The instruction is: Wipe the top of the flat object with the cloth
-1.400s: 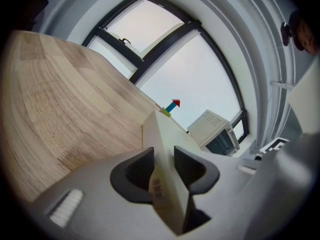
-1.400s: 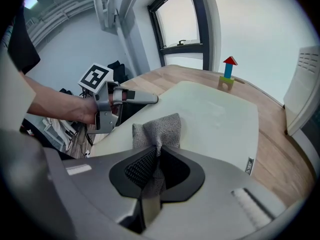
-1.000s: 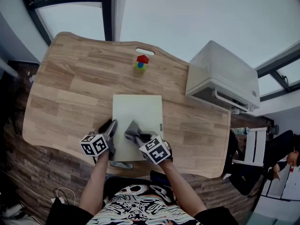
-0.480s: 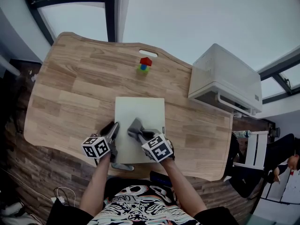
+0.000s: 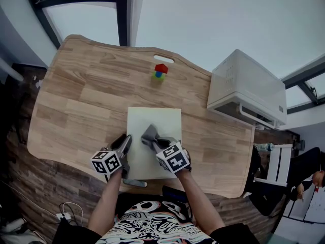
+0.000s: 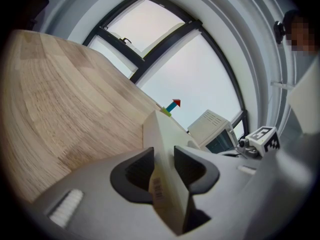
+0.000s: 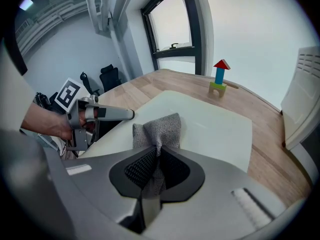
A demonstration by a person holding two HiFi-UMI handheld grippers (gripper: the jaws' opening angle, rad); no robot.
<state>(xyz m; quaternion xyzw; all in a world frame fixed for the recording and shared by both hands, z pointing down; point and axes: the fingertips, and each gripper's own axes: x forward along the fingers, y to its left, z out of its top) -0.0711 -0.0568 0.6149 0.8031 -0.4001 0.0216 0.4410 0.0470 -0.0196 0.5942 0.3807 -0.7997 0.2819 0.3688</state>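
A pale cream flat board (image 5: 165, 118) lies on the wooden table (image 5: 76, 95) in front of me. My left gripper (image 5: 124, 145) is shut on the board's left edge; in the left gripper view the board's edge (image 6: 167, 149) sits clamped between the two dark pads. My right gripper (image 5: 155, 140) is shut on a grey knitted cloth (image 5: 150, 132), which rests on the near half of the board. In the right gripper view the cloth (image 7: 160, 126) bunches out of the jaws onto the board (image 7: 215, 129), with the left gripper (image 7: 107, 114) just beyond it at the left.
A small toy block tower (image 5: 160, 71) with a red roof stands beyond the board. A white boxy appliance (image 5: 249, 90) sits at the table's right end. A grey metal part (image 5: 134, 182) pokes out at the table's near edge. A seated person is at far right.
My right gripper has pushed the cloth a little farther up the board, away from me. The left gripper keeps its hold on the board's edge.
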